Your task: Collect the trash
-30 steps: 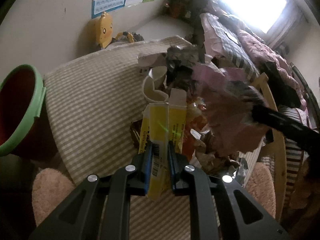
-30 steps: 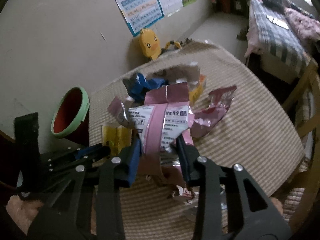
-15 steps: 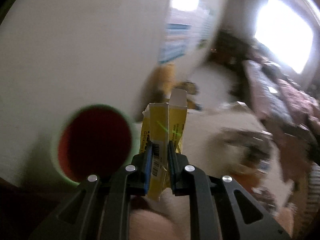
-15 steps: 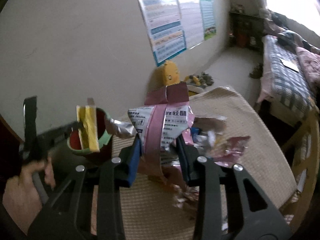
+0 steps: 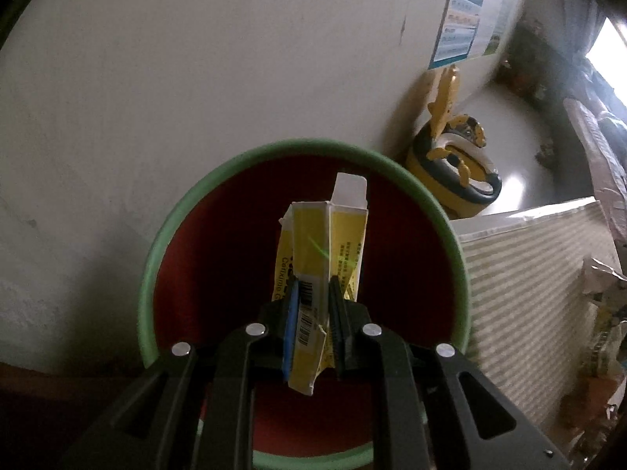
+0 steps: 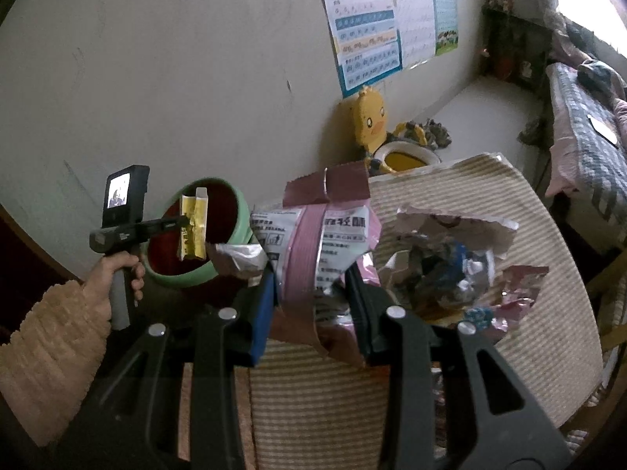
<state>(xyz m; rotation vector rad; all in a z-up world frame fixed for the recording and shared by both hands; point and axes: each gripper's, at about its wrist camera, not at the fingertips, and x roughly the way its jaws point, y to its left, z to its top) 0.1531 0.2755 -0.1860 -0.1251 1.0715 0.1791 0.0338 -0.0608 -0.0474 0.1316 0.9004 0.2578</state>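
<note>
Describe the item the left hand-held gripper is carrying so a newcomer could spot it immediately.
Find the red bin with the green rim beside the striped table. Held over its mouth by the left hand-held gripper is a flattened yellow carton, the only yellow, barcoded piece; the other trash is pink or silvery wrappers.

The left gripper (image 5: 312, 313) has carried the yellow carton (image 5: 313, 274) off the table. It now hangs at frame centre over the red bin (image 5: 305, 149), which sat at the left edge before.
</note>
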